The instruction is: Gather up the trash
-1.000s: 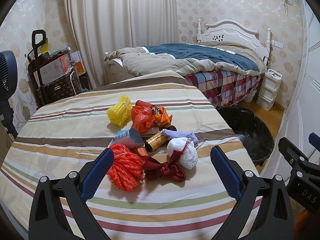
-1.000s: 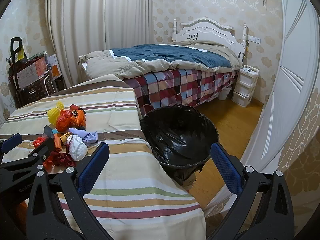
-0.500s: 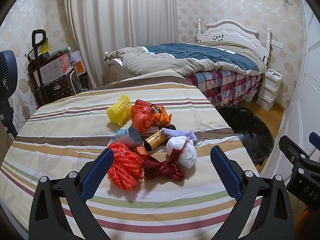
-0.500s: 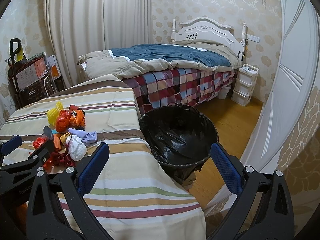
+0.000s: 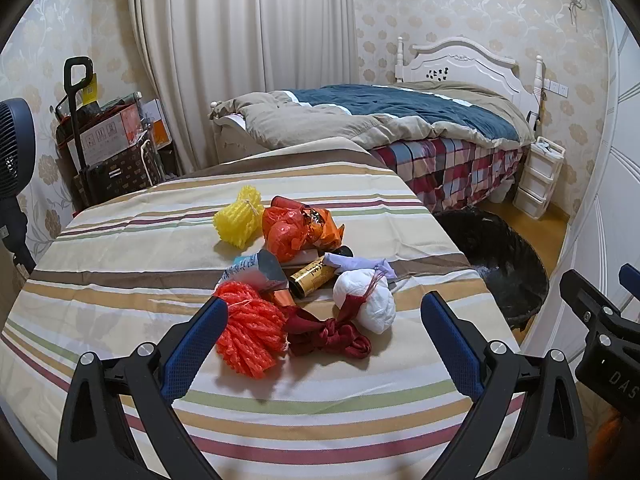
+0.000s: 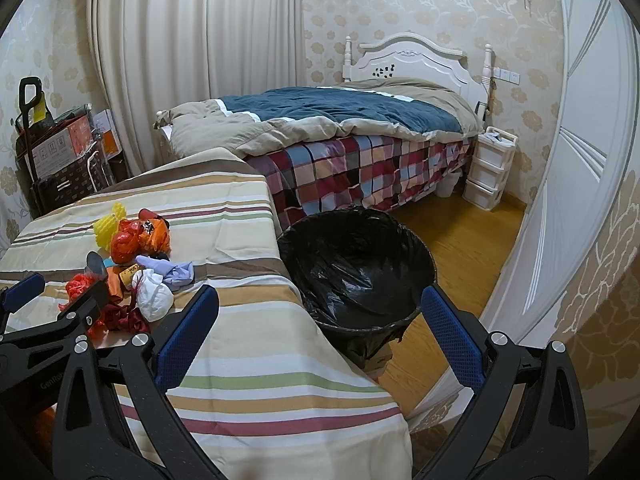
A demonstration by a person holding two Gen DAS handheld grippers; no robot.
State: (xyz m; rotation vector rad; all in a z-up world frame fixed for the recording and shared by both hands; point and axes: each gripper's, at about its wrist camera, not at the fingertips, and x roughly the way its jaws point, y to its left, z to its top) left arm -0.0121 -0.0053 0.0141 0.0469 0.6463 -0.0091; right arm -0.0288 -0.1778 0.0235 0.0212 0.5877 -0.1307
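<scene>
- Almost nothing has changed in the last second: your left gripper [image 5: 320,320] only comes a little nearer to the trash pile [image 5: 304,276], so collecting is not begun.
- Both claws are wide apart and empty; the right gripper [image 6: 318,320] faces the bin [image 6: 356,268].
- The pile lies on the striped table [image 5: 120,264], left of the bin.
- The bin has a black liner and looks empty.

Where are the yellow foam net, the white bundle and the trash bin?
yellow foam net [image 5: 239,222], left wrist view, its middle.
white bundle [image 5: 366,300], left wrist view, its rounded body.
trash bin [image 6: 356,264], right wrist view, its black liner.
</scene>
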